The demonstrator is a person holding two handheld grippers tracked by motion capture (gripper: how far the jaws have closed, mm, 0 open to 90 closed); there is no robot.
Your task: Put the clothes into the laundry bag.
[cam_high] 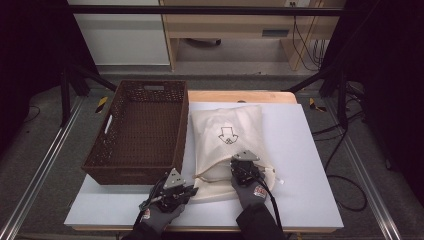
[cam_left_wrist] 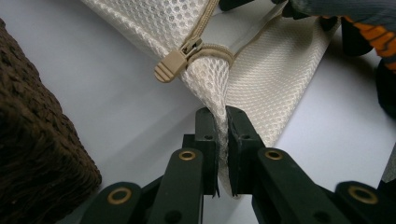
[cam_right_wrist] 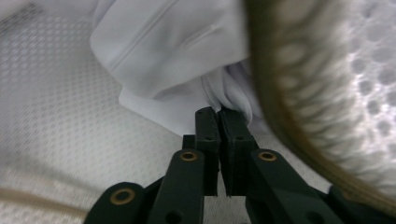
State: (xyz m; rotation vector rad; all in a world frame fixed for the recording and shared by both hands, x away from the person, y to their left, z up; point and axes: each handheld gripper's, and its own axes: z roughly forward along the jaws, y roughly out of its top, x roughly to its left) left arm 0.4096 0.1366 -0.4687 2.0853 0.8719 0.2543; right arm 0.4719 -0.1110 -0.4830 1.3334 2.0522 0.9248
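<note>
Left pins the mesh bag, right digs inside for the white cloth
The bag [cam_high: 227,145] lies on the white surface [cam_high: 310,165] just right of the brown basket [cam_high: 137,132], mouth toward the person; the left gripper [cam_left_wrist: 222,119] has its fingers clamped on the bag's mesh corner just below the zip pull [cam_left_wrist: 172,65], while the right gripper [cam_right_wrist: 220,115] sits inside the mouth with fingers all but closed on a fold of white cloth [cam_right_wrist: 168,51]. Risk, as I judge it: that pinch looks thin, so the cloth could slip free on the pull, or snag the zip edge and drag the whole bag if the left grip gives. The high view gives the layout and basket; the left gripper view alone shows the zip pull, the right gripper view the cloth inside
</note>
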